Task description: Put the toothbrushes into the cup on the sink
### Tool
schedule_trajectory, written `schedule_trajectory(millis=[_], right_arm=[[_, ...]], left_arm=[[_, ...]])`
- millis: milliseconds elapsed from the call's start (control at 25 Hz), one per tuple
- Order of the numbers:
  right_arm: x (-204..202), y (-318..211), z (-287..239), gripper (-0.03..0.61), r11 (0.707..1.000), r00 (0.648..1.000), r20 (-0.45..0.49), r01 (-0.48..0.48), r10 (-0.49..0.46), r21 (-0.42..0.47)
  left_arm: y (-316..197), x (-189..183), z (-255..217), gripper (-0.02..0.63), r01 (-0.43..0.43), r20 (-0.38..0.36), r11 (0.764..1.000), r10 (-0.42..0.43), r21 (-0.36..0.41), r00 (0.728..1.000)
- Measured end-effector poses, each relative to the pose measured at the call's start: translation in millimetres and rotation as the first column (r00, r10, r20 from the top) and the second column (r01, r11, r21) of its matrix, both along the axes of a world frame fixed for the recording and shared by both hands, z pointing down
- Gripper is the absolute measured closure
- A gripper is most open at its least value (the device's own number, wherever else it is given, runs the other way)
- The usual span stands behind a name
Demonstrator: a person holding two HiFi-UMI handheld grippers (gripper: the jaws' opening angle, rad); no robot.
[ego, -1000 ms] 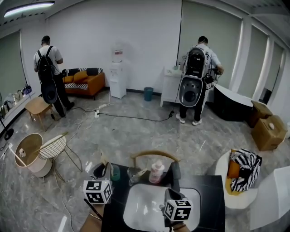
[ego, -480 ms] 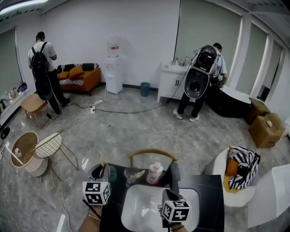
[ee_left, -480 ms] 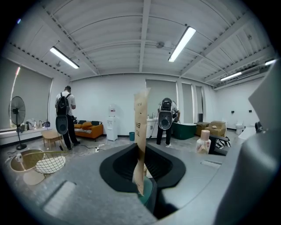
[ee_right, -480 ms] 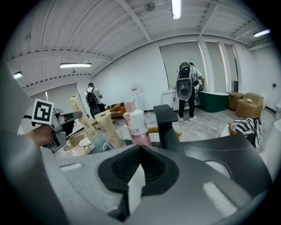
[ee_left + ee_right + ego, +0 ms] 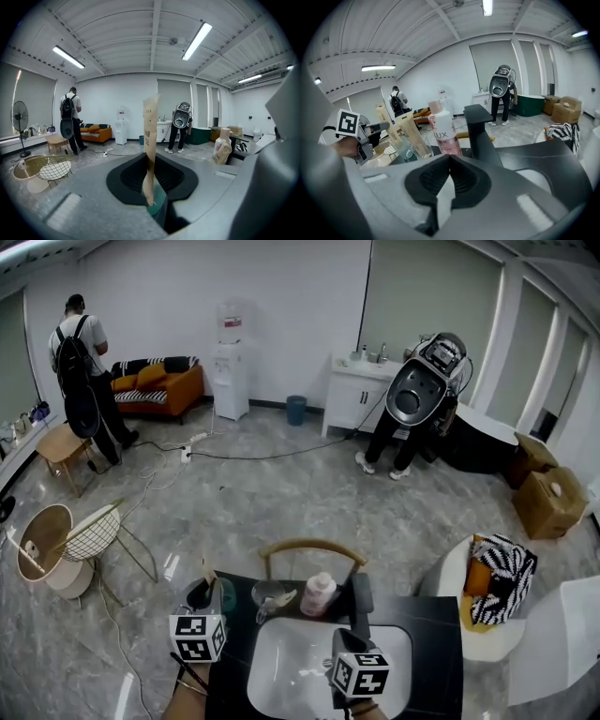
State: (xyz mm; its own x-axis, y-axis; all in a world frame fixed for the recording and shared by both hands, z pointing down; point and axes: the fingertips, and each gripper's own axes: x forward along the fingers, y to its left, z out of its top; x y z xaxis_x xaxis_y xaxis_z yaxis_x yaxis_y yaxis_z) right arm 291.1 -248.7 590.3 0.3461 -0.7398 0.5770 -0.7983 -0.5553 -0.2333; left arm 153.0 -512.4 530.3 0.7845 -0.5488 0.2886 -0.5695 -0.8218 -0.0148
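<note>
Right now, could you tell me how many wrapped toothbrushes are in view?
2: one toothbrush upright in the left hand-held gripper, another leaning in the glass; more may be hidden.

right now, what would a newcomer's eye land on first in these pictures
A paper-wrapped toothbrush stands upright, gripped by the left gripper, dead centre in that gripper's view, a teal cup showing at its lower end. In the head view a white sink set in a black counter fills the bottom edge, a pink bottle behind it. The right gripper hangs shut and empty over the sink.
</note>
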Motion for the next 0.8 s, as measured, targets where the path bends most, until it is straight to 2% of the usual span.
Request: schedule_trajectory(millis=[560,800], right_arm=[[-2.7,-8.6,14.8,0.575,1.000,0.999,0.046,0.005,-0.005,-0.014],[-4.0,-9.5,16.7,0.575,1.000,0.998,0.054,0.020,-0.019,-0.010]], left_arm=[[-6.6,1.2,30.3,0.563,0.005,0.066,0.999,-0.003,-0.033,0.998],[-2.2,3.9,33.9,0.560,0.002,0.062,0.999,0.001,-0.044,0.998]])
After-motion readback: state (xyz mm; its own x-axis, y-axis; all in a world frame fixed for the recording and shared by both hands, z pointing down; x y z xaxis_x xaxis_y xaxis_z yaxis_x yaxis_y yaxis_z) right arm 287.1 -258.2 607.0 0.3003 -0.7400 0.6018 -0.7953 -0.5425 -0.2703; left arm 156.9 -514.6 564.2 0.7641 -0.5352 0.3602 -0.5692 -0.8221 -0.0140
